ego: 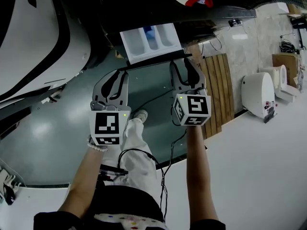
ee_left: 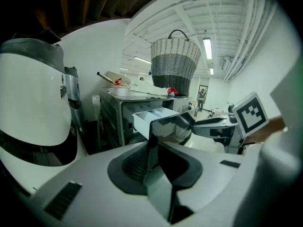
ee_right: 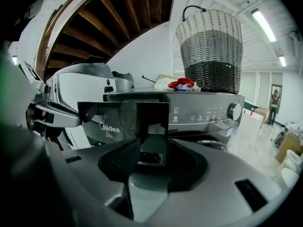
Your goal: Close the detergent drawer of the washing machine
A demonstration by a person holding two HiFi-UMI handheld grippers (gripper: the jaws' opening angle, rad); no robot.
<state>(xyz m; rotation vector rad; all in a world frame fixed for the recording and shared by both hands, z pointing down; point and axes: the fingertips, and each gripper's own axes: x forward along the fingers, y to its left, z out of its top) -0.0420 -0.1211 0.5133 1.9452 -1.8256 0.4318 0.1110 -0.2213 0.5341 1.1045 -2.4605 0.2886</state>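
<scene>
Two forearms (ego: 199, 176) ran up from the bottom of the head view, each carrying a gripper aimed at the washing machine (ee_right: 203, 112). Its detergent drawer (ego: 151, 42) stood pulled well out, with the white compartments open to the camera and the dark front panel facing the person. The left gripper (ego: 120, 74) had its jaws a little apart with nothing between them, its tips near the panel's left end. The right gripper (ego: 182, 63) had its jaws spread wider, likewise empty, just beside the panel's right end. Whether either touched the panel could not be told. No grip seemed needed for the closing. The better course was probably to set the tips flat against the panel, one toward each end, and push straight along the drawer's run, since a shove on one corner alone could skew and jam it. On top of the machine sat a woven basket (ee_right: 211, 51) and a red cloth (ee_right: 182, 83), both clear of the drawer's path. A large white curved housing (ego: 43, 37) stood to the left and a slatted wooden board (ego: 218, 87) lay on the floor to the right. A black cable (ego: 158, 97) trailed beneath the grippers beside the person's shoe (ego: 140, 115). None of this lay between the tips and the panel.
</scene>
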